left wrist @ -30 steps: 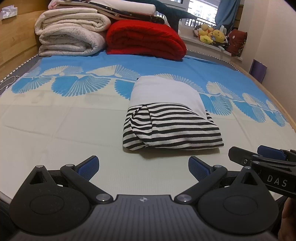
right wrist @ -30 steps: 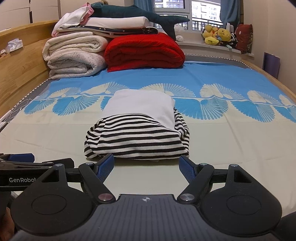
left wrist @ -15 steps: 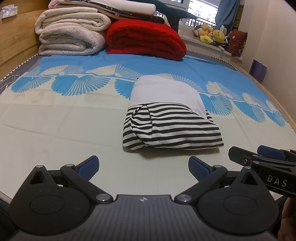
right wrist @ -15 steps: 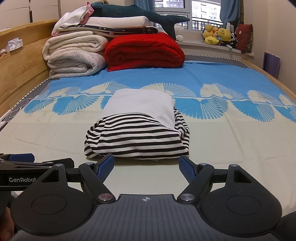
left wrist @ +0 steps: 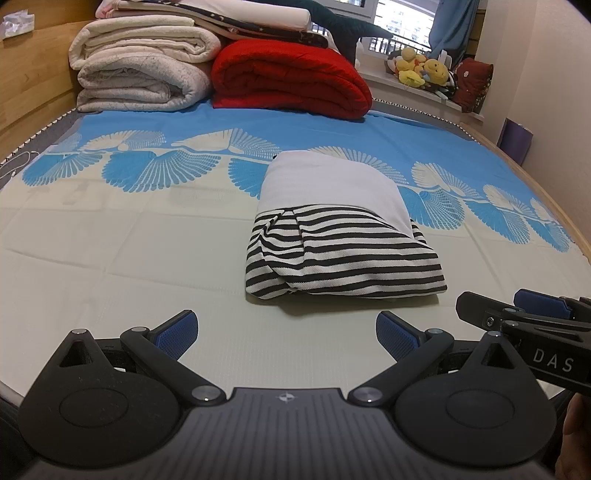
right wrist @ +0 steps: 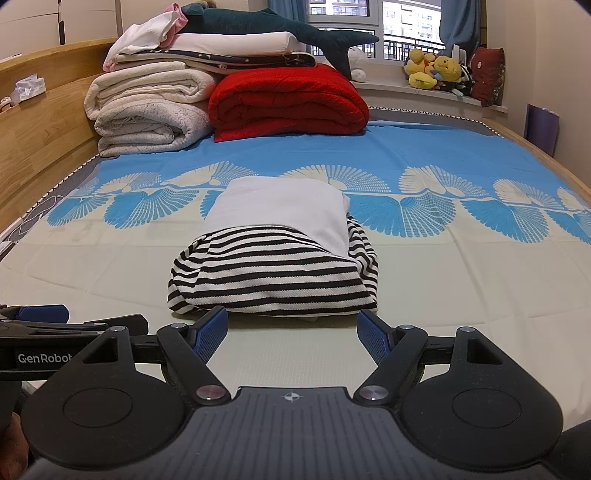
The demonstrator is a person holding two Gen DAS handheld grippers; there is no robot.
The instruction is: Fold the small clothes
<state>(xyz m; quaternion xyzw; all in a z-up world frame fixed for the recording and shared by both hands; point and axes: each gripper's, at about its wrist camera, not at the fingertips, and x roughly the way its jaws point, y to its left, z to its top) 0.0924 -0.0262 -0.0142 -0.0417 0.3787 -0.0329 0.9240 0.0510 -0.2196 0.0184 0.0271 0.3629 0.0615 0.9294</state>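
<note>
A folded garment, black-and-white striped (left wrist: 343, 258) with a plain white panel (left wrist: 328, 184) on top, lies on the bed sheet (left wrist: 110, 258). It also shows in the right wrist view (right wrist: 273, 273). My left gripper (left wrist: 286, 330) is open and empty, just short of the garment's near edge and a little to its left. My right gripper (right wrist: 293, 330) is open and empty, its fingertips close to the garment's near edge. The right gripper also shows at the right edge of the left wrist view (left wrist: 524, 314). The left gripper shows at the left edge of the right wrist view (right wrist: 55, 317).
Folded white blankets (right wrist: 147, 107) and a red quilt (right wrist: 288, 99) are stacked at the head of the bed. A plush shark (right wrist: 280, 29) lies on top. Stuffed toys (right wrist: 439, 70) sit on the windowsill. A wooden bed frame (right wrist: 40, 147) runs along the left.
</note>
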